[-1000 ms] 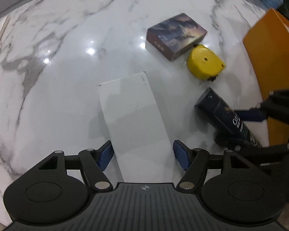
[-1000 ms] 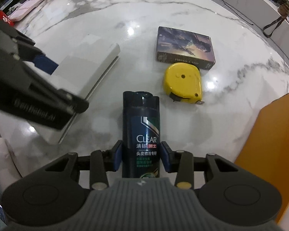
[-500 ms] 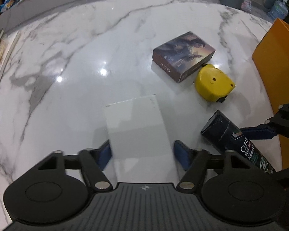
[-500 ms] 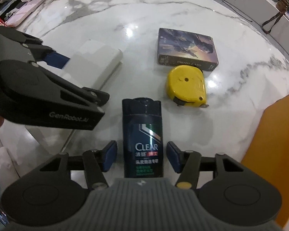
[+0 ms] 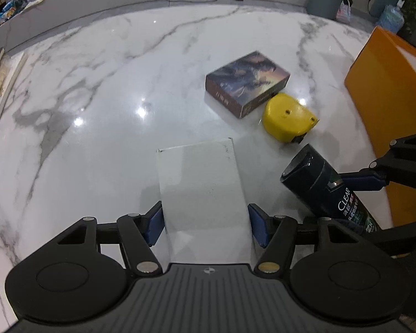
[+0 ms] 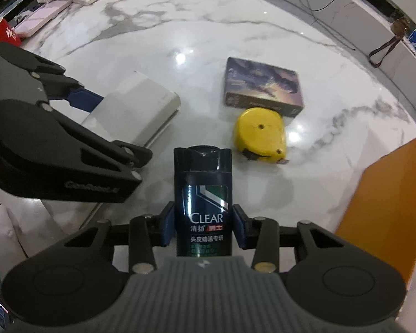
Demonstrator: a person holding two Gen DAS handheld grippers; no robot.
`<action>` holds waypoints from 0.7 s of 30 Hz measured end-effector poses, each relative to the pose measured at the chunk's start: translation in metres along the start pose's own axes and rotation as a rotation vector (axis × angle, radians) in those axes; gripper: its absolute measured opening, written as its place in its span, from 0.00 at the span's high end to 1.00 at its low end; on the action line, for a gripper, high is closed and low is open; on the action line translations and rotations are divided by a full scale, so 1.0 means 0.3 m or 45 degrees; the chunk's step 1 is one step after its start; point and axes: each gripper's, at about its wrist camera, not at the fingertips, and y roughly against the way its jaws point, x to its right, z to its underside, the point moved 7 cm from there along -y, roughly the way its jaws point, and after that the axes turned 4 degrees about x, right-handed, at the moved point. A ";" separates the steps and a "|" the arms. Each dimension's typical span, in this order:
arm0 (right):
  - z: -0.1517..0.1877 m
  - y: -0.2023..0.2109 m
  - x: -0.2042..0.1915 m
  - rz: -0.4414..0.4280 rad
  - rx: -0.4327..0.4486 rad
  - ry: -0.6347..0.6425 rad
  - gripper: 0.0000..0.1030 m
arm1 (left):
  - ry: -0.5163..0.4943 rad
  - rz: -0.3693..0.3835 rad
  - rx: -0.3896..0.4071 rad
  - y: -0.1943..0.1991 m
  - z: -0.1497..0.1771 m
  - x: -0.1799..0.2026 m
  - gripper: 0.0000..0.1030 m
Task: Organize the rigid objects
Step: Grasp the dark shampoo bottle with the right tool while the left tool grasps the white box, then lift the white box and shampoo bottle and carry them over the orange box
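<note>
The left gripper [image 5: 205, 226] is straddling a flat white box [image 5: 201, 191] on the marble table [image 5: 97, 111], its blue pads lying against the box's two long edges; its jaws have just been closing in on it, and the box is between them, pinched at its near end while its far end is stretching out over the tabletop. From the right wrist view the same white box [image 6: 136, 111] is showing as a thick slab with a rounded corner, and whether it is resting on the marble or lifted off it I cannot tell. The right gripper [image 6: 203, 226] is clamping a dark shampoo bottle [image 6: 202, 194] labelled CLEAR — the pads are pressing on both sides of the label and the black cap is pointing away from the camera. In the left wrist view that shampoo bottle [image 5: 324, 186] is lying tilted, just to the right of the white box. Farther out on the marble a yellow tape measure [image 6: 259, 134] is sitting flat, touching or all but touching the near edge of a picture-printed card box [image 6: 263, 86]. An orange box [image 5: 391, 88] is standing at the right edge of the table — well apart from the white box. A white-gloved hand [image 6: 11, 236] is showing at the lower left of the right wrist view, under the left gripper's body.
</note>
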 end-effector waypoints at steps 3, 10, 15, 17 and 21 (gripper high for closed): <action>-0.006 0.032 0.014 0.008 0.028 -0.016 0.59 | 0.000 0.006 0.020 0.036 -0.010 0.010 0.31; -0.024 0.132 0.023 0.041 0.113 -0.037 0.59 | -0.002 -0.005 0.100 0.136 -0.037 0.030 0.32; -0.037 0.221 0.025 0.065 0.180 -0.042 0.59 | -0.003 -0.010 0.152 0.217 -0.066 0.057 0.33; -0.044 0.256 0.030 0.074 0.210 -0.050 0.59 | -0.005 -0.010 0.181 0.252 -0.083 0.070 0.33; -0.056 0.333 0.041 0.085 0.272 -0.063 0.59 | -0.010 -0.011 0.230 0.320 -0.107 0.099 0.33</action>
